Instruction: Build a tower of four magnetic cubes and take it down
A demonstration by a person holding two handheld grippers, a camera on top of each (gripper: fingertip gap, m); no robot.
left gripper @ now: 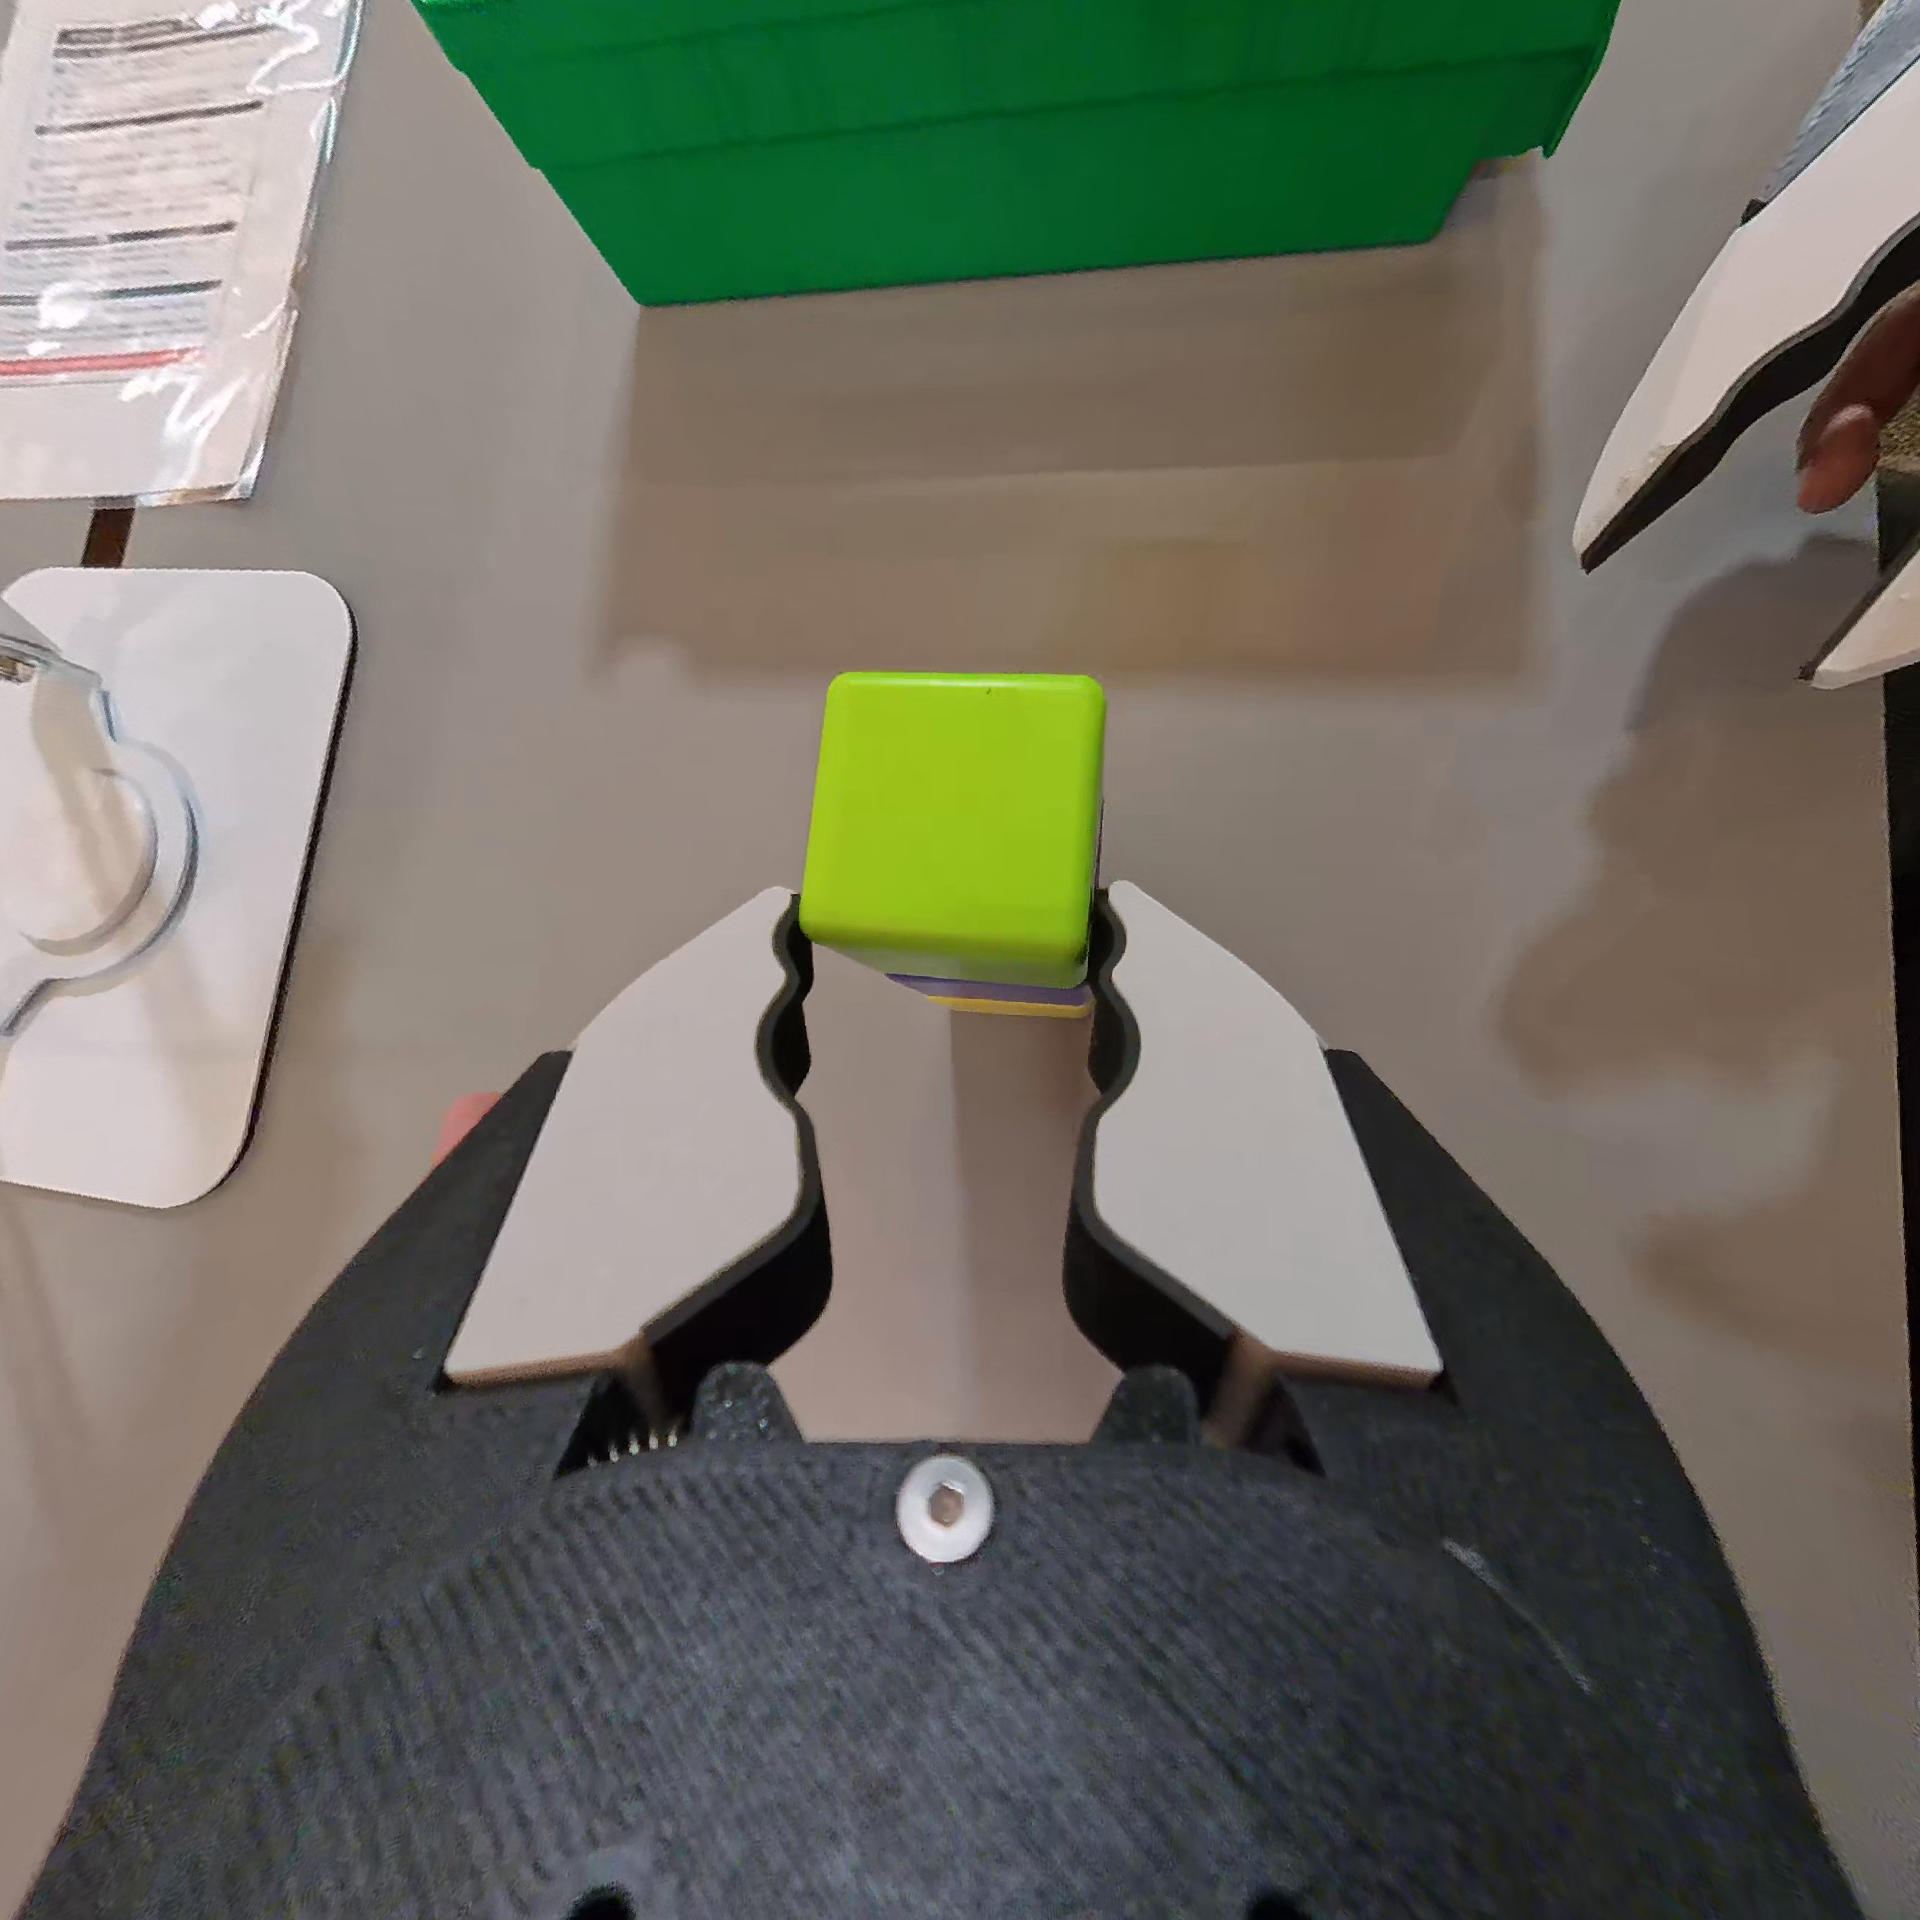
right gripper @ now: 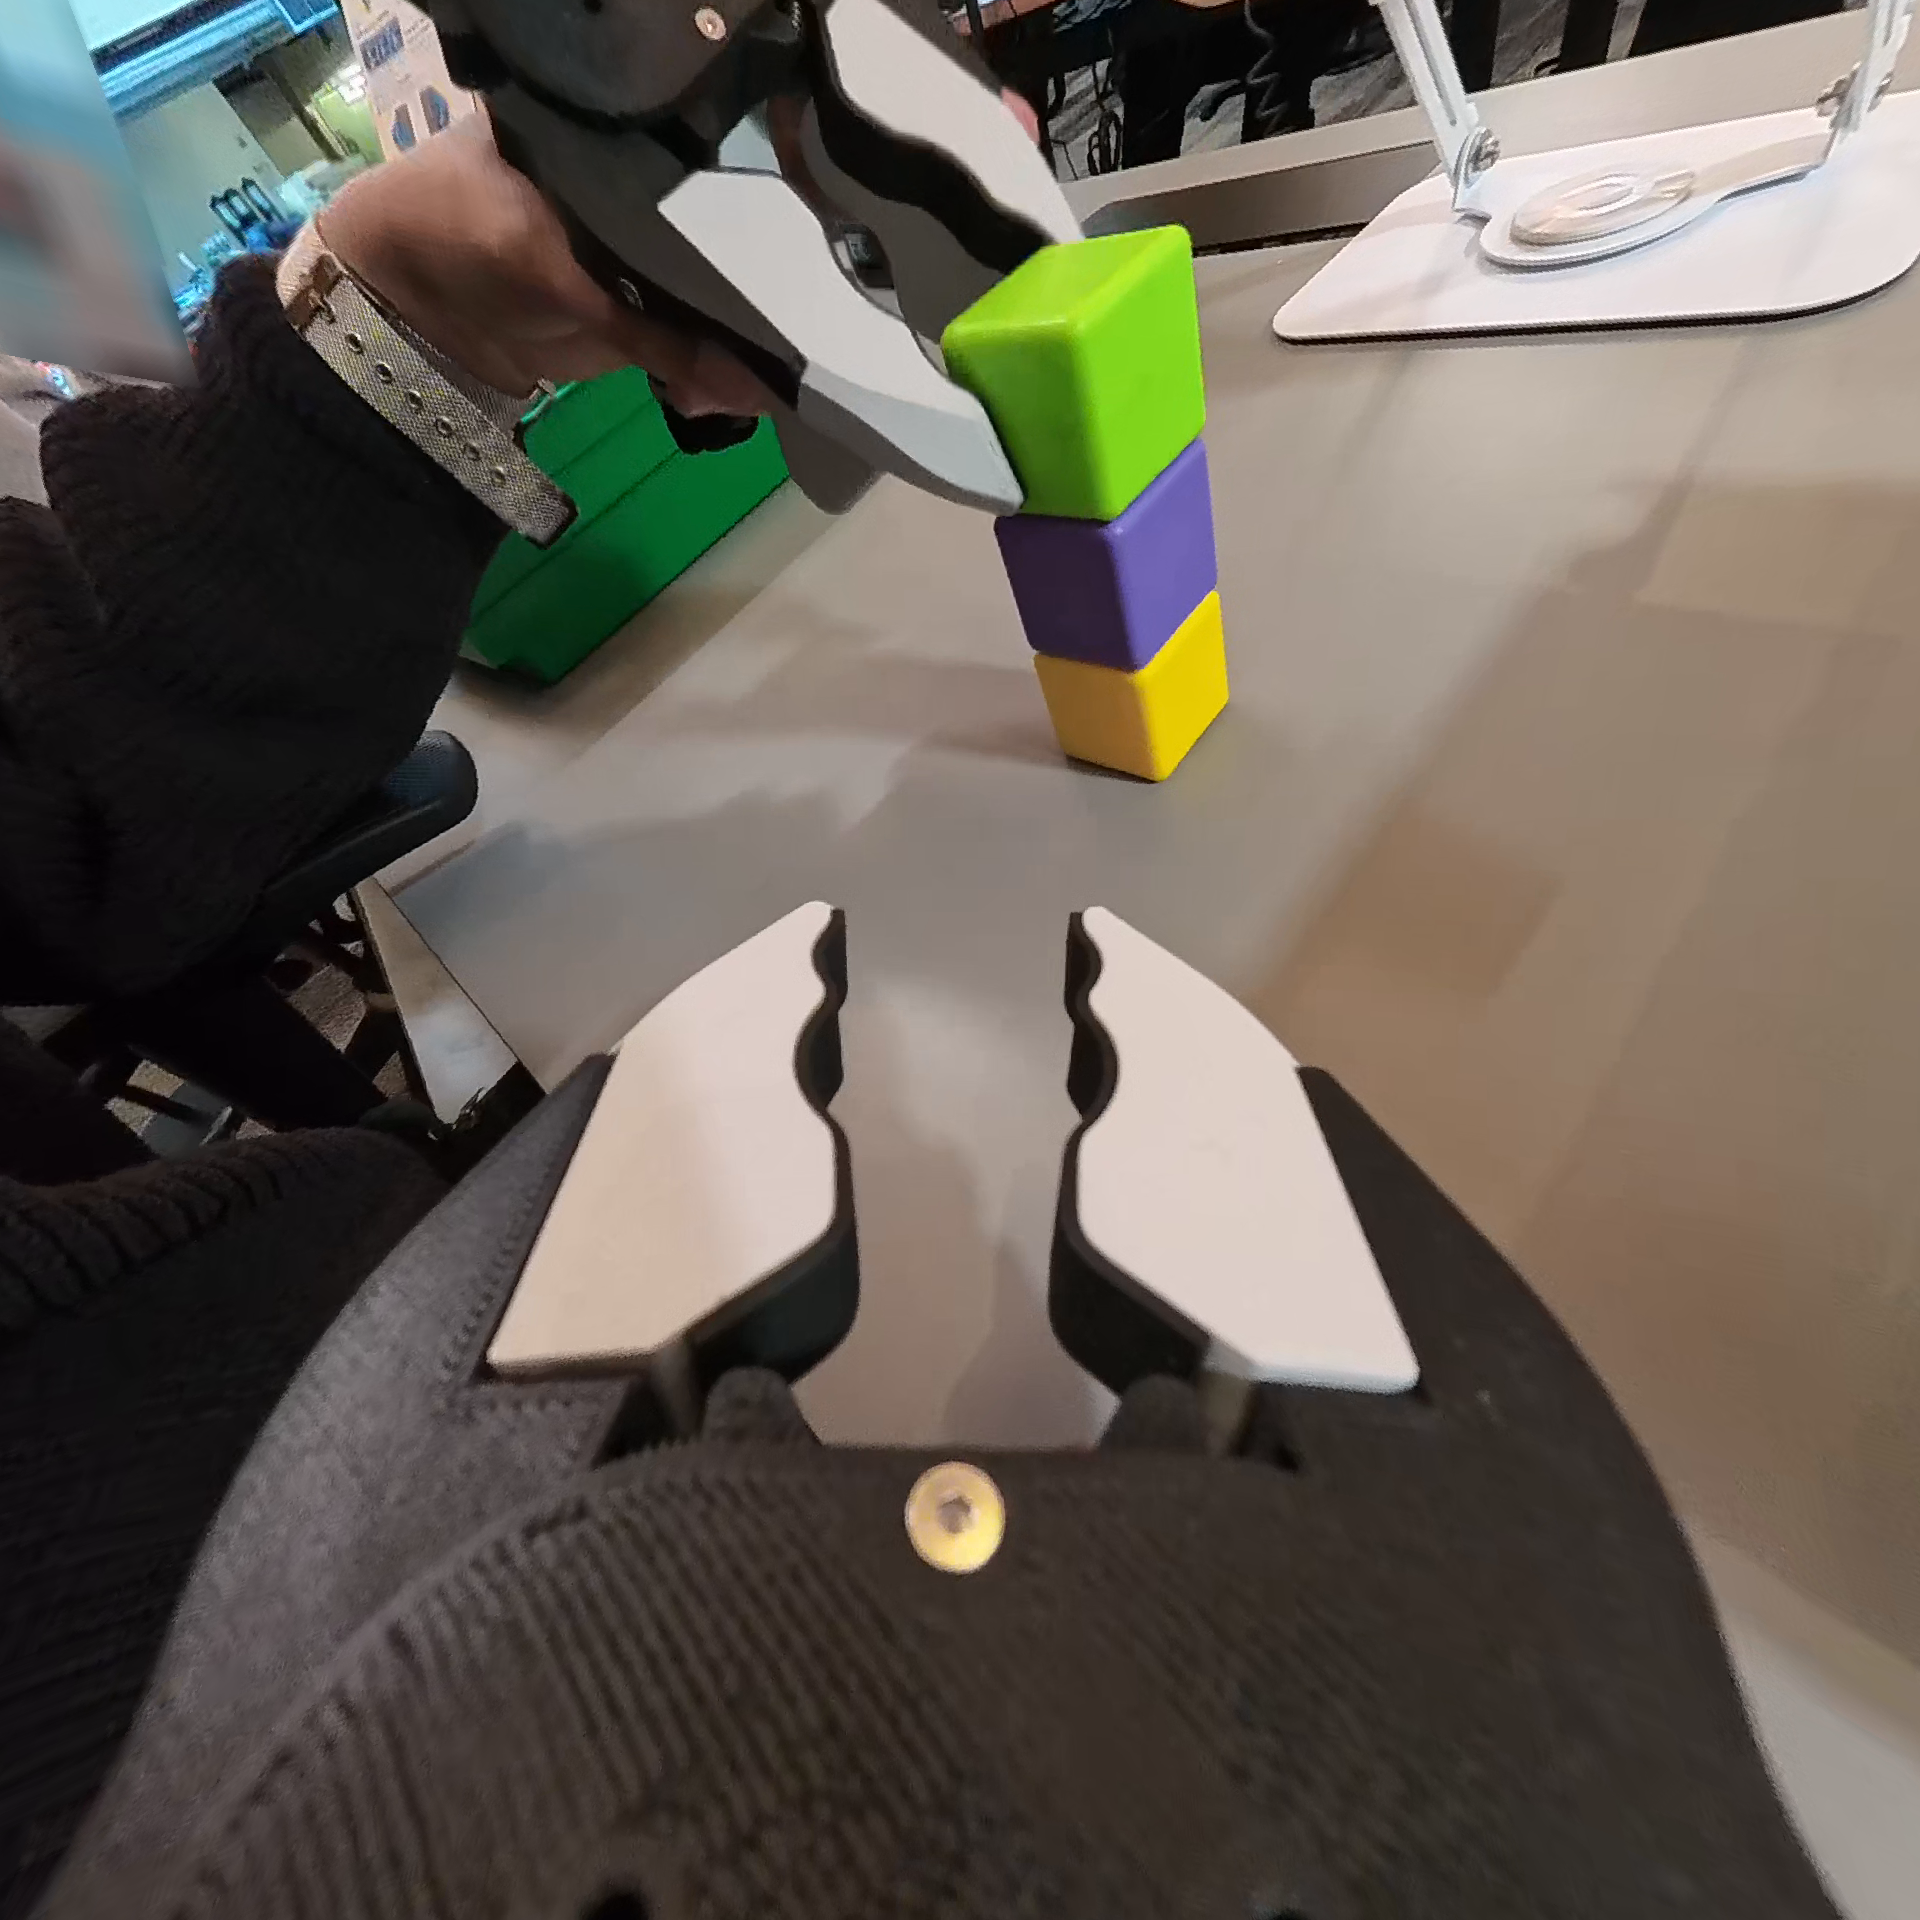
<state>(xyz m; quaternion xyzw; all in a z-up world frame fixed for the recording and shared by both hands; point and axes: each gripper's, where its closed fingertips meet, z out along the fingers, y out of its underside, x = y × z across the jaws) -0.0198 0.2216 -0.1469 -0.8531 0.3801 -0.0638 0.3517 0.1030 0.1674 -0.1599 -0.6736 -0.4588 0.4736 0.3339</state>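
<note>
Seen from above in the left wrist view, the left gripper (left gripper: 951,935) has its two fingers set against opposite sides of a lime-green cube (left gripper: 956,826), closed onto it. Beneath that cube only thin slivers of purple and yellow peek out, so the stack is almost hidden from this angle. The right wrist view, looking across the grey table (right gripper: 1507,935) from low down, shows the whole tower: the lime-green cube on top, a purple cube (right gripper: 1112,556) under it, and a yellow cube (right gripper: 1138,691) resting on the table, each touching the next and slightly offset. That view also shows the left gripper reaching in from the upper left, held by a hand (right gripper: 488,260) in a dark knitted sleeve with a woven wrist strap. The right gripper (right gripper: 954,920) hovers near the table, well short of the stack, its fingers parted by a moderate gap with nothing between them. A green bin (left gripper: 1018,135) sits beyond the cubes, a white stand base (left gripper: 156,883) lies left, and a bagged paper sheet (left gripper: 145,229) lies at the upper left, seen only from the left wrist.
</note>
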